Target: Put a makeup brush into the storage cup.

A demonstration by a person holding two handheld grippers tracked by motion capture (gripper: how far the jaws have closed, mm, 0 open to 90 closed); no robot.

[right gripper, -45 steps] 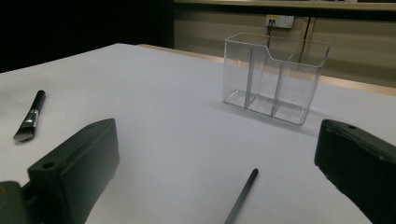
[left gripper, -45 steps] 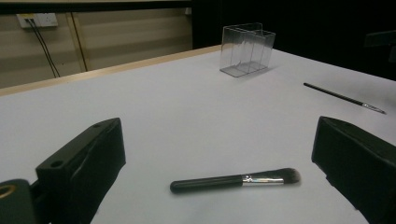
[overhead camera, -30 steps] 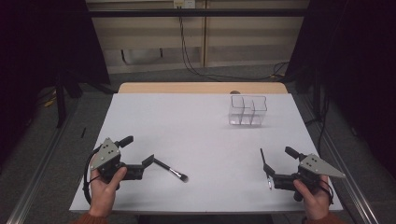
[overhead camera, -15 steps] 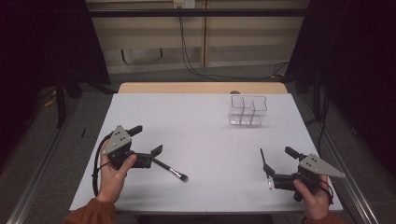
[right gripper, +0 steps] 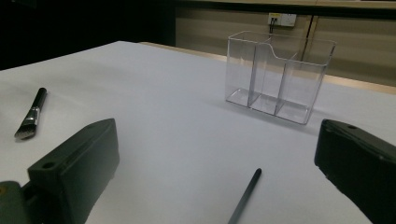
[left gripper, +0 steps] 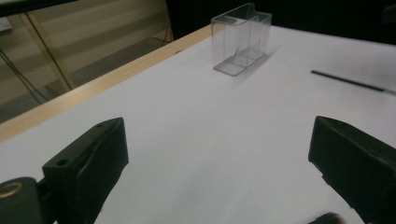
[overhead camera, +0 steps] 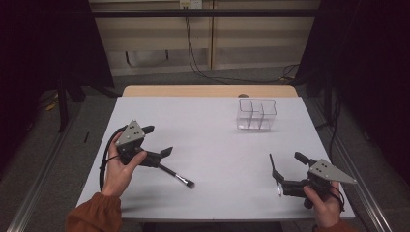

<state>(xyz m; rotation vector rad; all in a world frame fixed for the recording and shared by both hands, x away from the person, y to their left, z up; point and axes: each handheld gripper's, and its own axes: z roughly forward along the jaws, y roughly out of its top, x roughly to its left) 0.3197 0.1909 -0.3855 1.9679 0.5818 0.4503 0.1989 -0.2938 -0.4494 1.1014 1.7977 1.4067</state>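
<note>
Left hand-held gripper (overhead camera: 159,147): jaws wide apart, nothing held, poised just over the handle end of the short black makeup brush with silver ferrule (overhead camera: 178,176), which lies on the white desk (overhead camera: 212,140) running off toward 4 o'clock. To grip well: drop straight down, straddle the handle mid-length, close squarely w/o rolling it. Right hand-held gripper (overhead camera: 277,170): also wide open & empty, with a thin black stick (right gripper: 243,197) just ahead. Clear three-compartment plastic organiser (overhead camera: 256,114) stands at 1 o'clock, well apart.

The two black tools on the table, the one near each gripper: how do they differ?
The makeup brush ends in a silver ferrule and a dark bristle head; the thin black stick shows no head from above. The brush looks thicker. It lies by the left gripper, the stick by the right gripper. Both lie flat and ungripped.
</note>
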